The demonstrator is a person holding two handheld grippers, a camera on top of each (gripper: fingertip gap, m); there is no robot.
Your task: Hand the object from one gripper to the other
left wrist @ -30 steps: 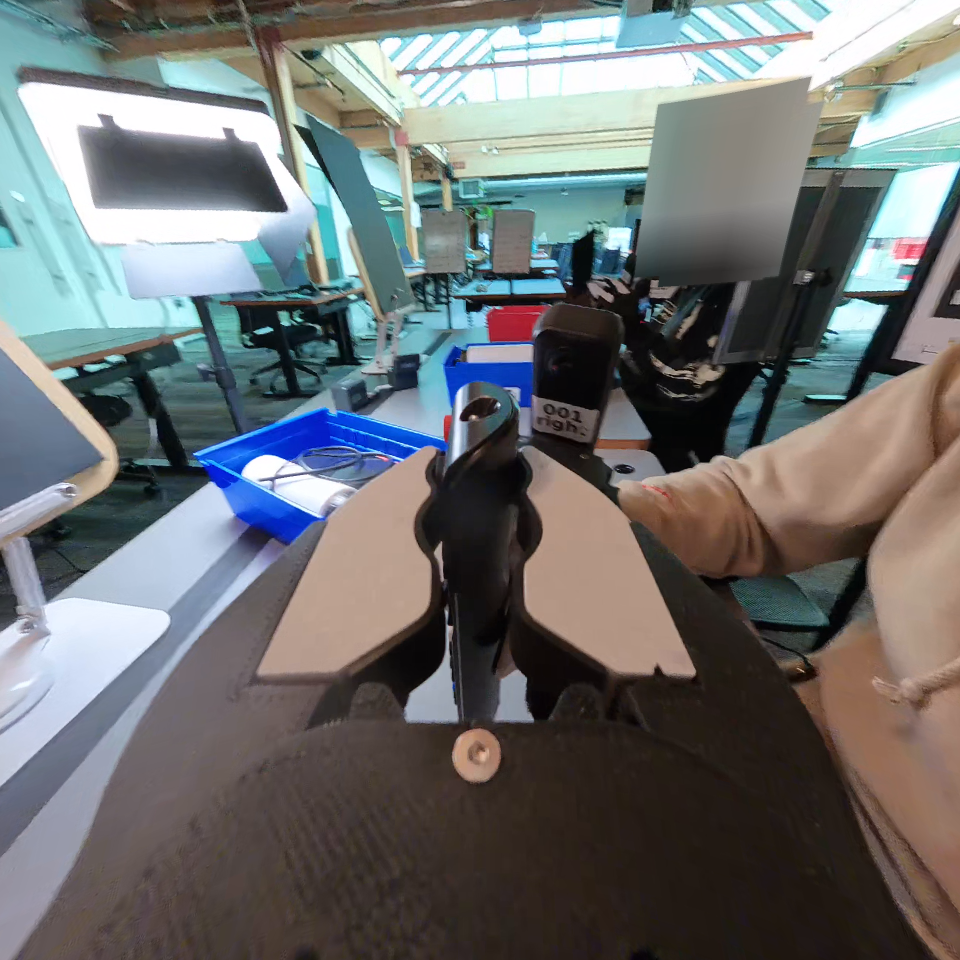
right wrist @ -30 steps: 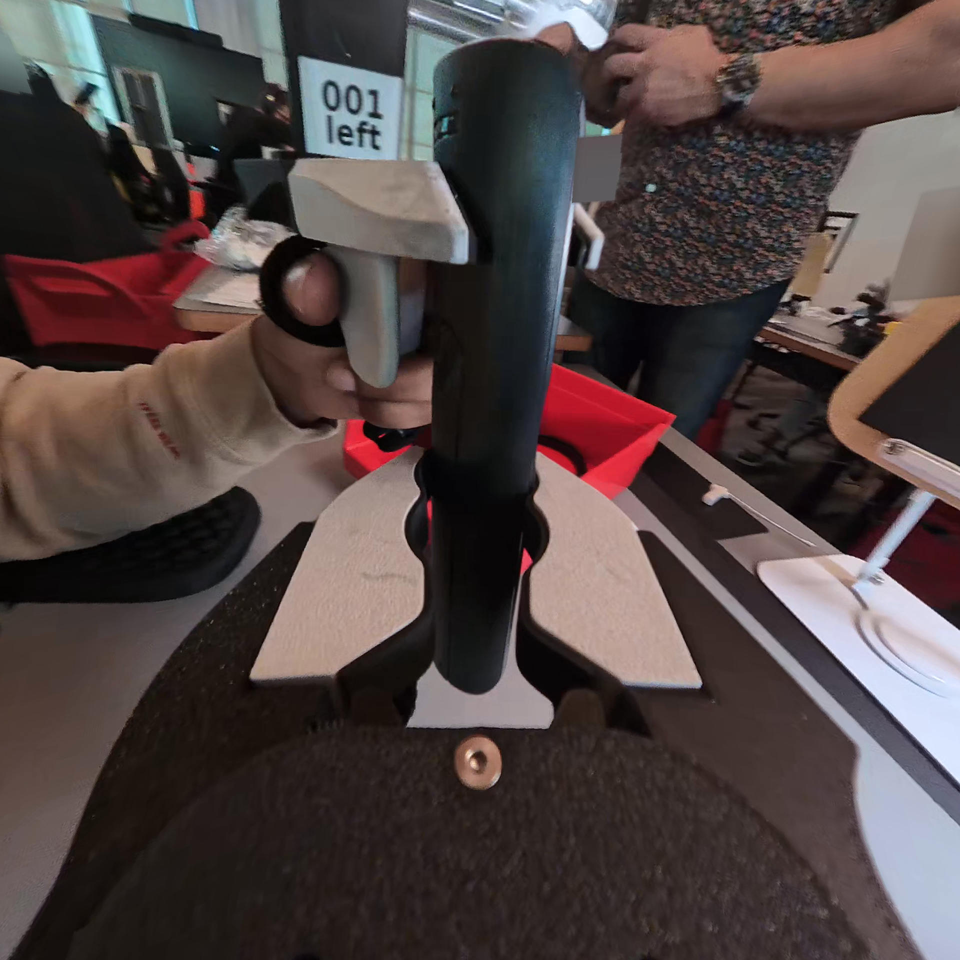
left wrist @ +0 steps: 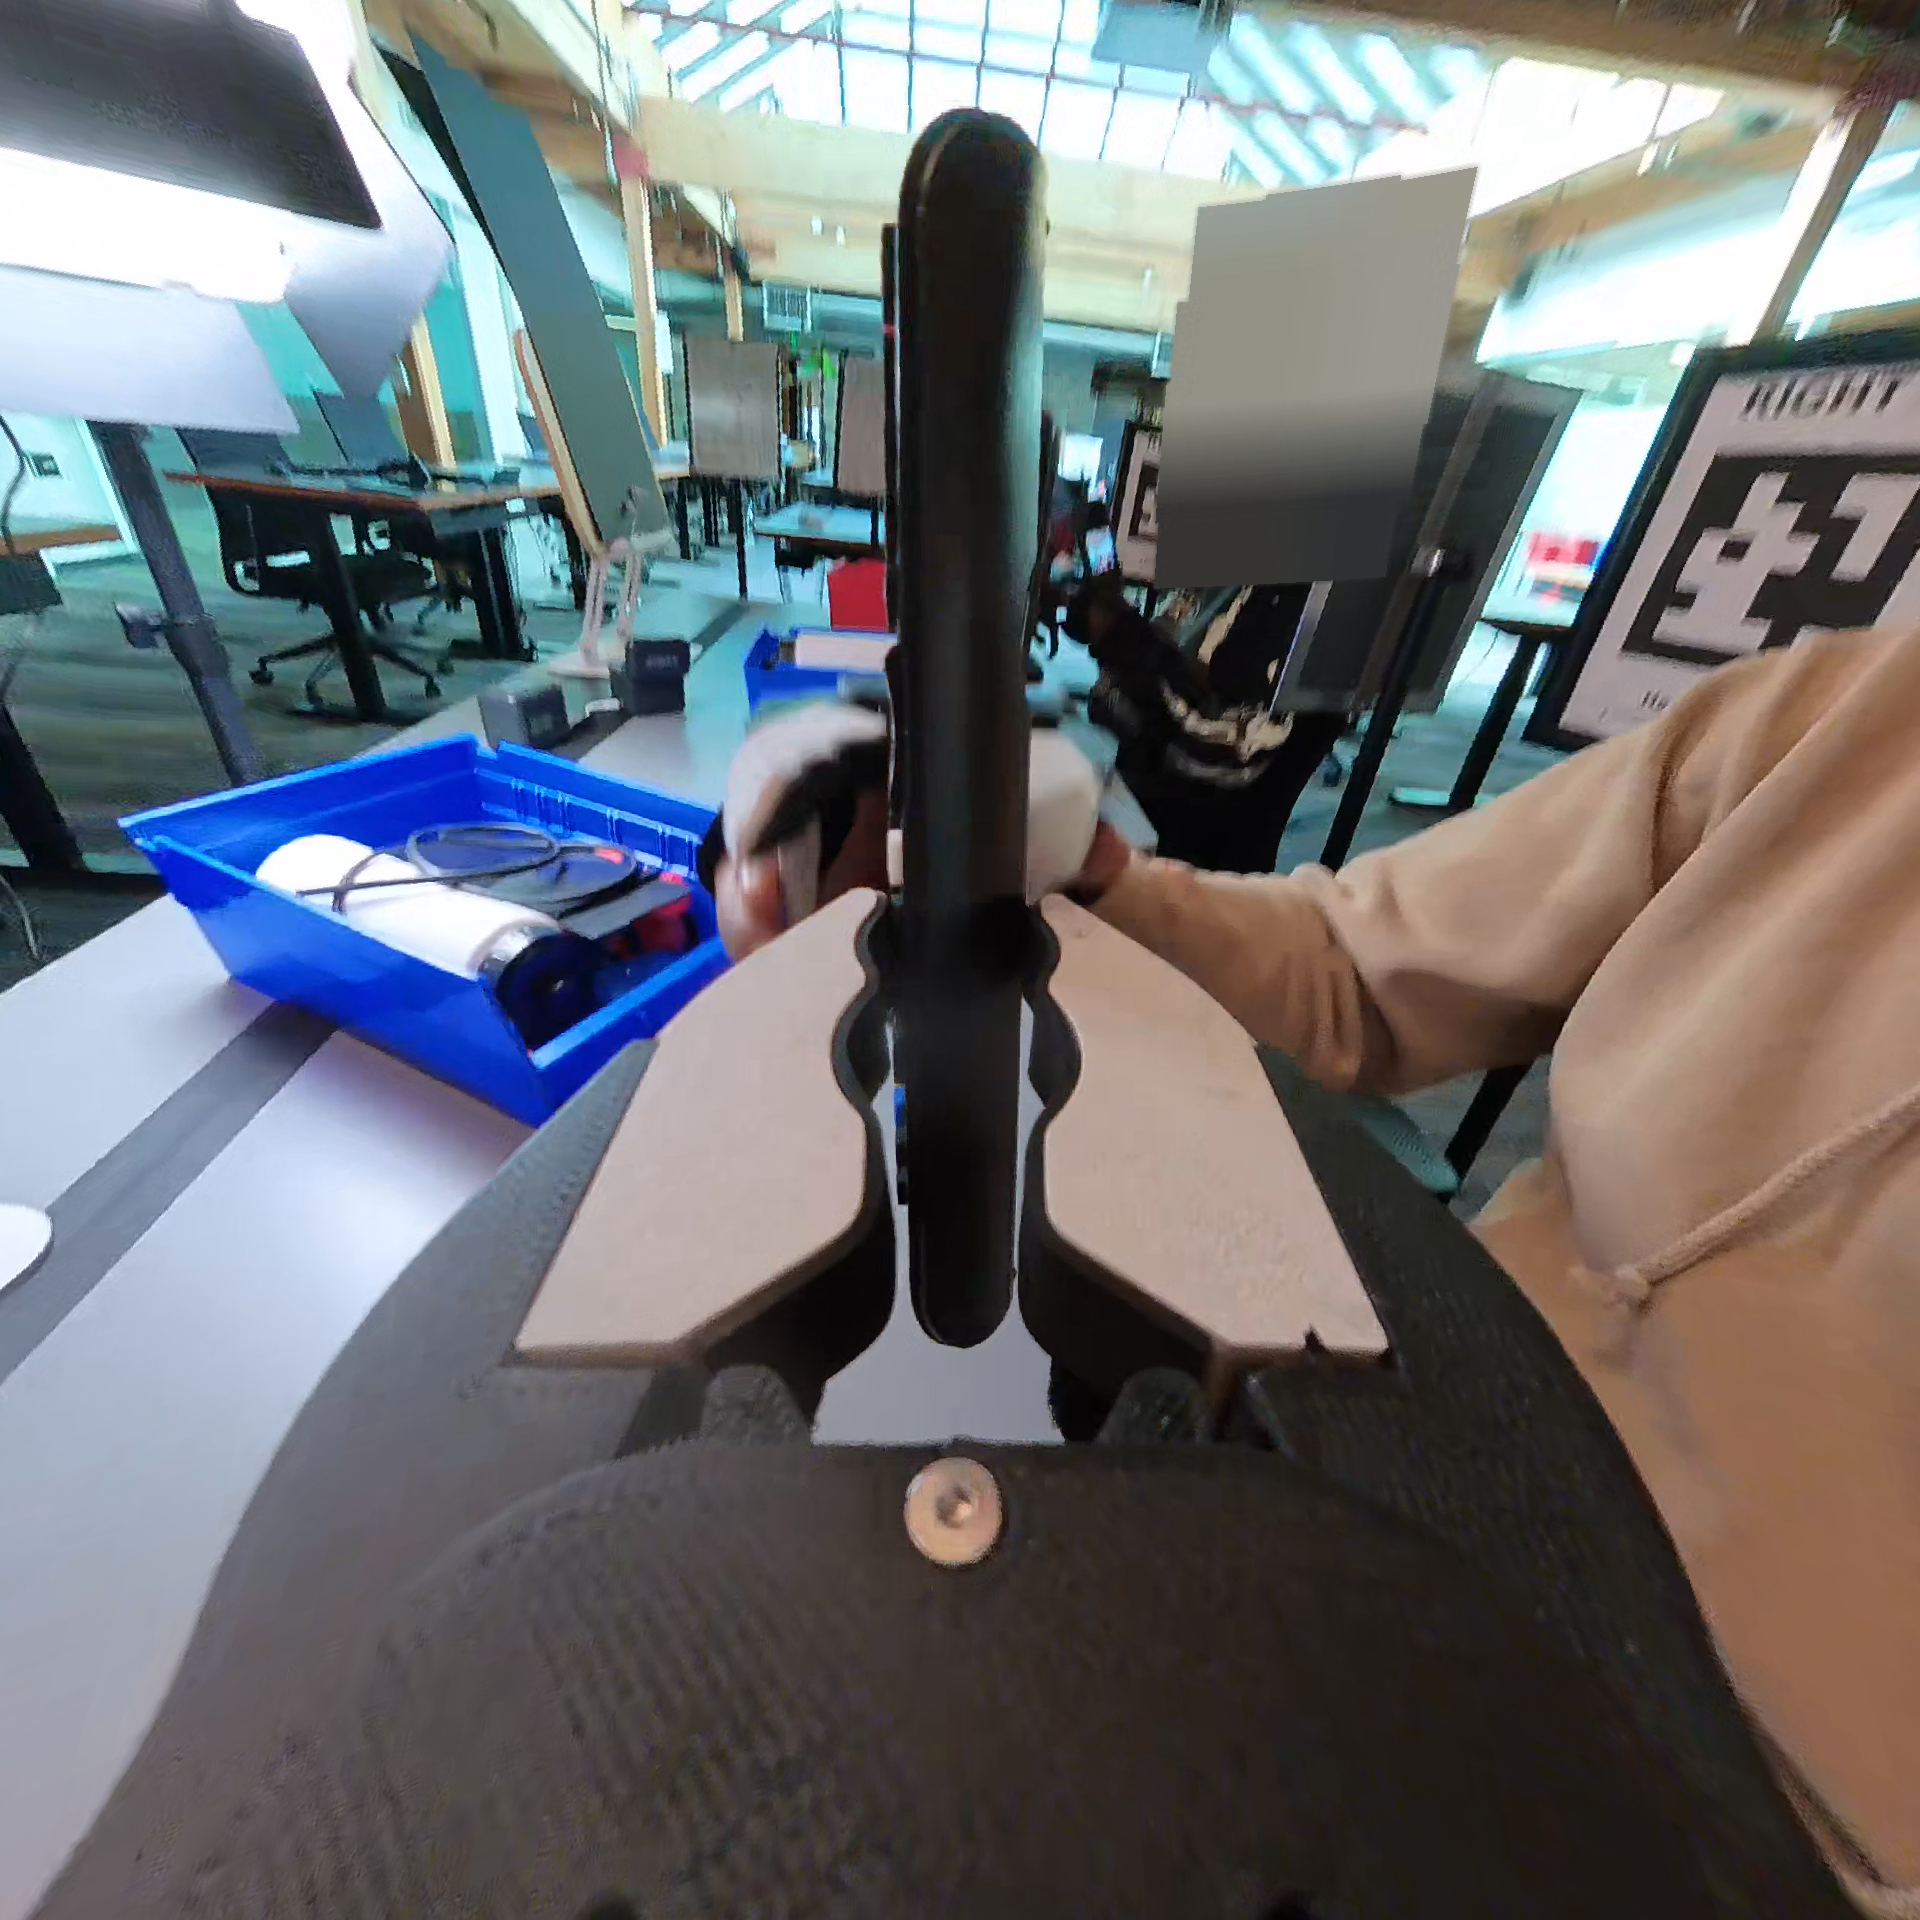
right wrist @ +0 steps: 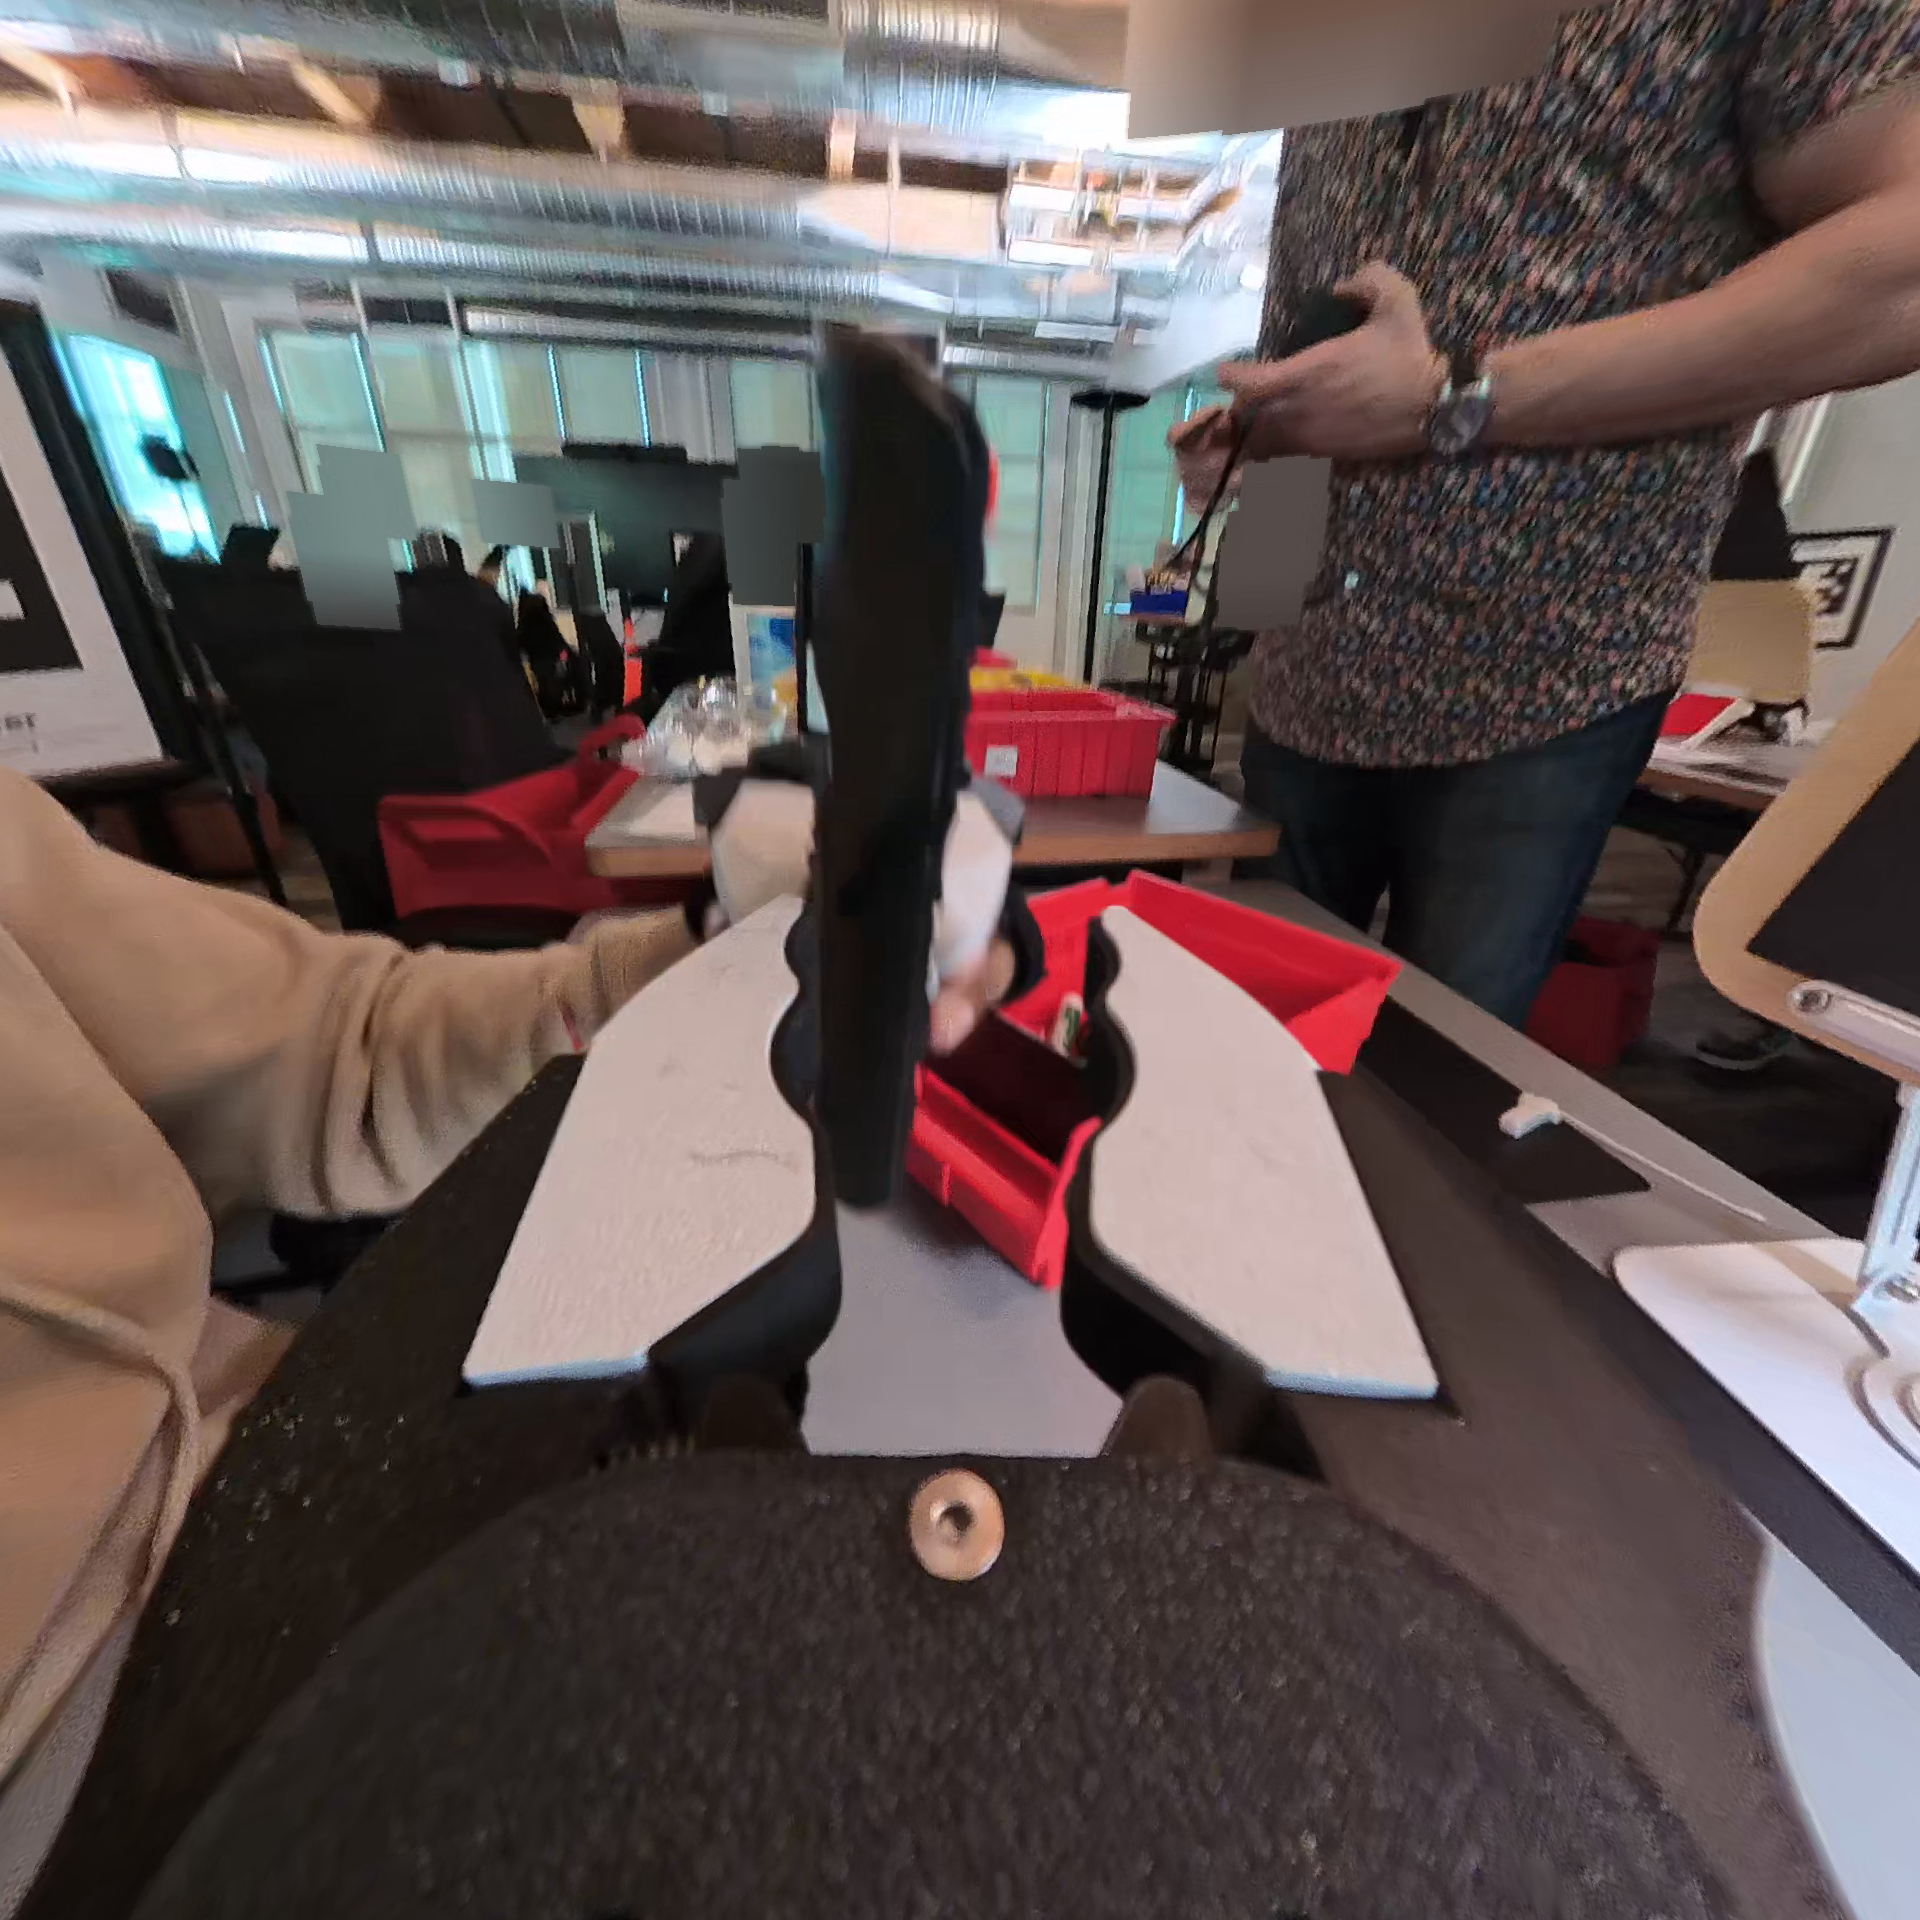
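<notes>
- Nearest to you, your left gripper (left wrist: 956, 1081) is closed on the long black matte plastic handle-shaped object (left wrist: 961, 727); both pale fingers (left wrist: 727, 1132) press its lower part, and it stands upright between them, above the table.
- Your right gripper (right wrist: 951, 1081) stands spread; the same black object (right wrist: 883, 779) lies against the left-hand finger (right wrist: 665, 1143) only, with a clear gap to the other finger (right wrist: 1236, 1164); I judge the hand-over to the left is all but made, the right having let go.
- Next, draw the right gripper straight back, clear of the object; keep the left squeeze firm, since the tall piece could tip.
- Farther off, a blue plastic bin (left wrist: 416, 894) of oddments sits left; a red plastic bin (right wrist: 1174, 1029) sits beyond the right fingers on the grey table (right wrist: 935, 1340).
</notes>
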